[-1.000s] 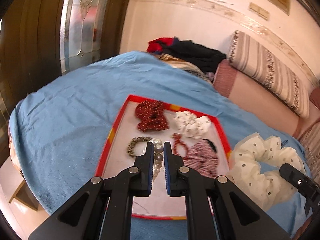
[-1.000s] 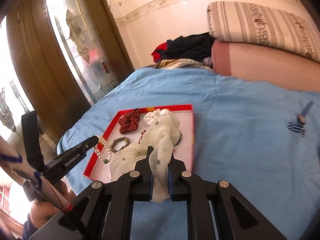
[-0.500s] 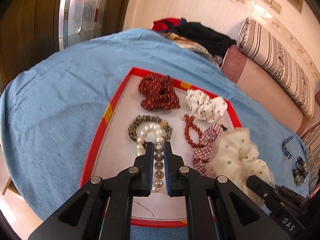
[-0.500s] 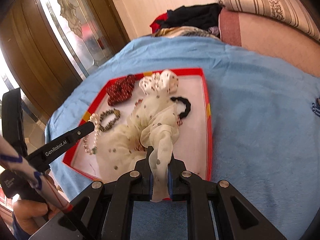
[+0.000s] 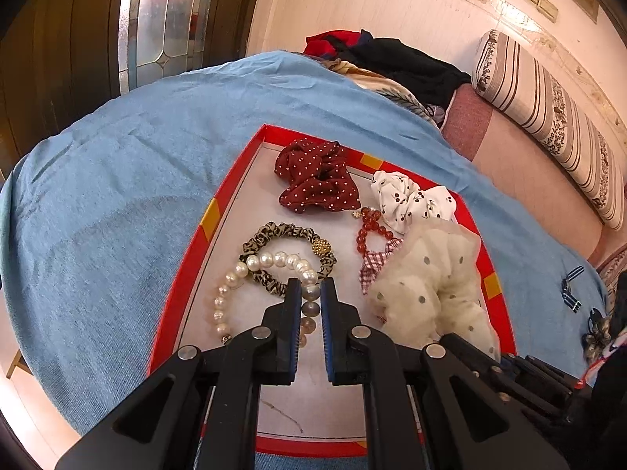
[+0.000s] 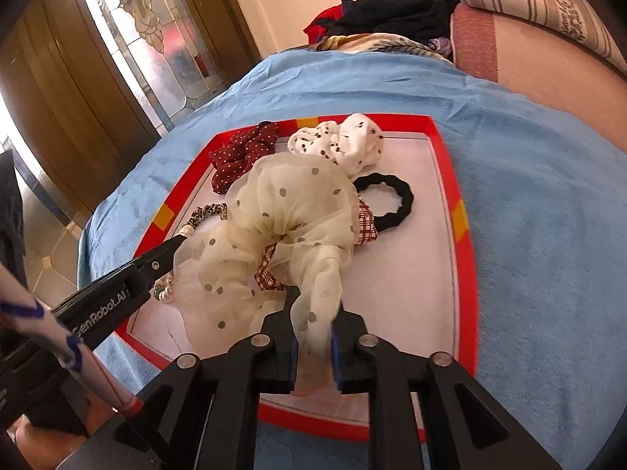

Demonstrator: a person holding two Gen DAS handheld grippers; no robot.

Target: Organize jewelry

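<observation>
Warm daylight comes through the patterned glass door, blown out to white at the far left of the right wrist view, leaving the blue blanket and red tray evenly bright with soft shadows, while fisheye bending and dark corners frame both views.

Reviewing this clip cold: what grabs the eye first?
The red-rimmed tray on the blue blanket, crowded with scrunchies. The right gripper pinches a big cream polka-dot scrunchie draped over the tray's middle, while the left gripper holds a pearl strand near the leopard-print hair tie.
</observation>
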